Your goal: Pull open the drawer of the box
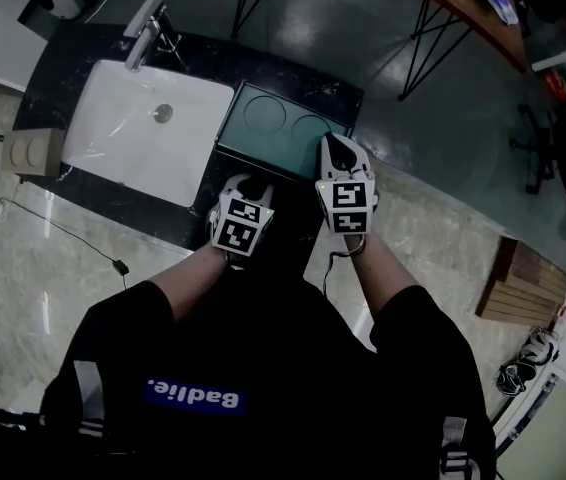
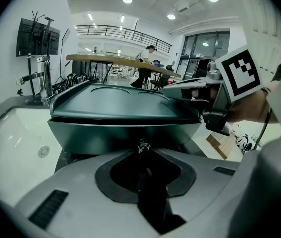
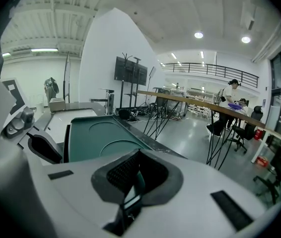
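Observation:
A dark green box [image 1: 283, 128] stands on the black counter [image 1: 113, 193], right of the sink. Its drawer front [image 2: 105, 135] fills the left gripper view, with a small metal knob [image 2: 143, 146] at its middle. My left gripper [image 2: 143, 151] is shut, and the knob sits right at its tips. In the head view it points at the box's near side [image 1: 253, 188]. My right gripper [image 3: 133, 175] is shut and lies over the box's right rim [image 1: 338, 158]. A green sliver shows between its pads. The box top [image 3: 101, 138] spreads to its left.
A white sink basin [image 1: 133, 128] with a chrome tap [image 1: 143, 28] lies left of the box. Black table legs [image 1: 423, 38] and a wooden table [image 1: 463, 3] stand beyond the counter. A person [image 3: 228, 103] stands far off by that table.

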`<state>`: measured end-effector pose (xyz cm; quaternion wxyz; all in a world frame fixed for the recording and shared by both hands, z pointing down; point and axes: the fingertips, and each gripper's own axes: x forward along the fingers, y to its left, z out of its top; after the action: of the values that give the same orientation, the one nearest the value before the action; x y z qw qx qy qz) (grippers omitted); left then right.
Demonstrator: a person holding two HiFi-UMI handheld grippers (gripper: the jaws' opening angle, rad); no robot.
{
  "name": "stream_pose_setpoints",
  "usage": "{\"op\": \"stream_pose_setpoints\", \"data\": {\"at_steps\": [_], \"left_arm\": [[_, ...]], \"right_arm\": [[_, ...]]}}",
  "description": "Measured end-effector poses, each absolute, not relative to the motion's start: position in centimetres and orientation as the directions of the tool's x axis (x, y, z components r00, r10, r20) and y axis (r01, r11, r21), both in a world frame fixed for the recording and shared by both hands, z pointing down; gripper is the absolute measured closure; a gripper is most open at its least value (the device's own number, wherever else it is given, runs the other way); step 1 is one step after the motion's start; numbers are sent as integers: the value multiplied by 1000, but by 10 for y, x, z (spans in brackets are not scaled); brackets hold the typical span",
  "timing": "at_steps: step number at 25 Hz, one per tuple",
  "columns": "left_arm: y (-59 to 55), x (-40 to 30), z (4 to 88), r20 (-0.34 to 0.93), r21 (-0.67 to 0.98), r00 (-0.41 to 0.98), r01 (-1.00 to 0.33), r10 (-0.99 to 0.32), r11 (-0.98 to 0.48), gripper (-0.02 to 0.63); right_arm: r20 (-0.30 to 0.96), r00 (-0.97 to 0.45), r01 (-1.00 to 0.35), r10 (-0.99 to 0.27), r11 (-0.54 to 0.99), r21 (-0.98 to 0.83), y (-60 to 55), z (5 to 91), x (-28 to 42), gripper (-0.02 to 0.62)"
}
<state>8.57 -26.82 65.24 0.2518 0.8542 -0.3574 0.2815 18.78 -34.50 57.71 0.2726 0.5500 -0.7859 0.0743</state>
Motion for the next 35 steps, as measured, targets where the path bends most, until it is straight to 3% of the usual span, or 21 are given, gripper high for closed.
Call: {"op": "stream_pose_setpoints", "data": {"at_steps": [35], "left_arm": [[-215, 64, 655, 656, 239, 583, -764, -480, -600, 537]], "right_arm": [[491, -233, -888, -839, 389, 245, -344, 578, 187, 595]]}}
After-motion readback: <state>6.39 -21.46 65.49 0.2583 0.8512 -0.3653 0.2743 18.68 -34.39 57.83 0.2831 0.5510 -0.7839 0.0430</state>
